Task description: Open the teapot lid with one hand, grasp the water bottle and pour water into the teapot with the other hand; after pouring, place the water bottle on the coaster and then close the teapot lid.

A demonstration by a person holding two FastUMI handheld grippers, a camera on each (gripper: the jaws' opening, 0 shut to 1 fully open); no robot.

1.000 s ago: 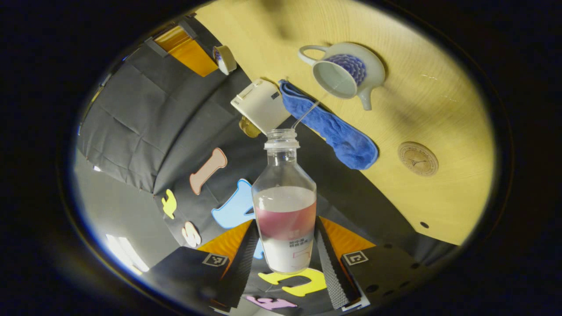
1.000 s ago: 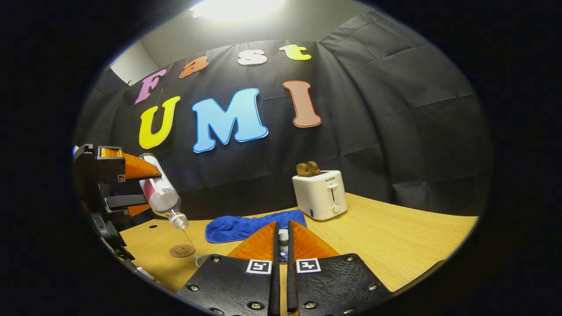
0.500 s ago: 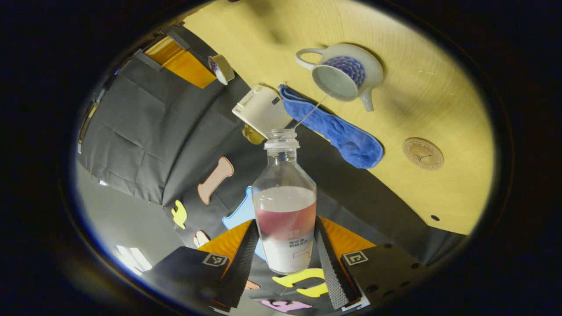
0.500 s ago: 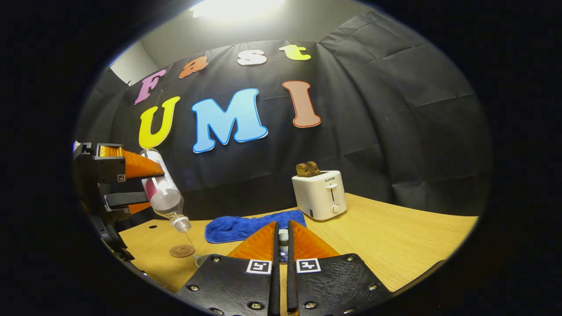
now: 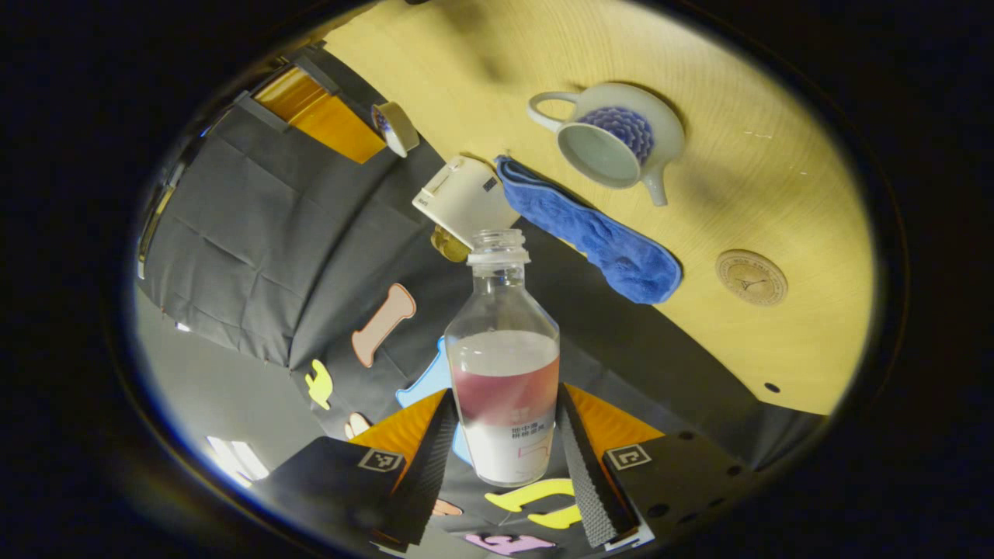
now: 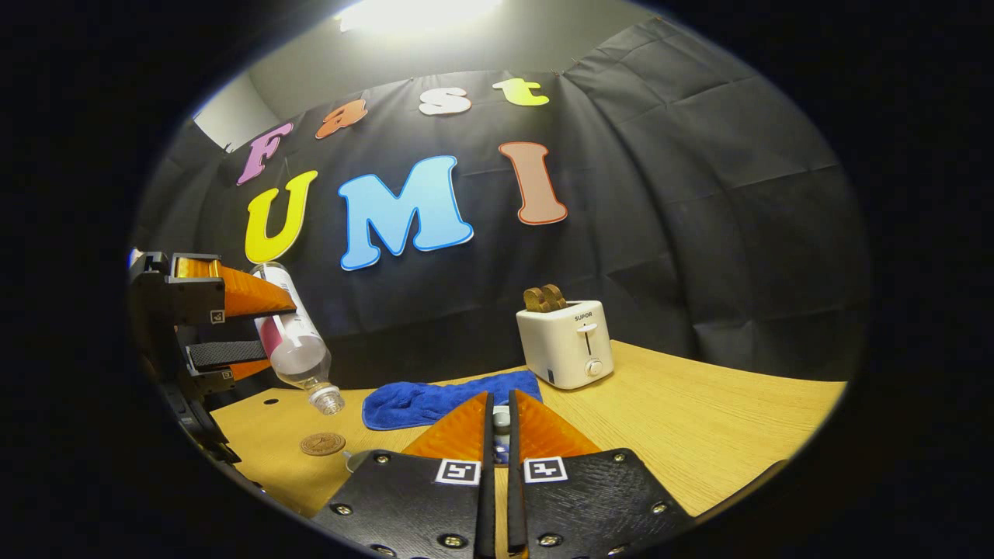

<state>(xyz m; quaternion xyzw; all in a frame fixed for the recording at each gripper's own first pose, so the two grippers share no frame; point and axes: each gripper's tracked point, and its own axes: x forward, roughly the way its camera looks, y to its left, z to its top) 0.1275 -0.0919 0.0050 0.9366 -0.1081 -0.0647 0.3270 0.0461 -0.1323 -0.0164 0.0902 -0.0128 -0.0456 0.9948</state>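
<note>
While the left gripper (image 5: 505, 446) clamps the tilted water bottle (image 5: 505, 373), the open teapot (image 5: 613, 144) sits ahead; the right gripper (image 6: 501, 423) pinches the lid (image 6: 502, 419).

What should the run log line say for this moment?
phase: pour ending | left gripper: shut on water bottle, tilted, no stream | right gripper: shut on teapot lid | teapot: open | coaster: bare

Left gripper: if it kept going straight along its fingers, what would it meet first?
The left gripper is shut on the water bottle; past the bottle's mouth, the toaster lies roughly in line, though depth is unclear.
</note>
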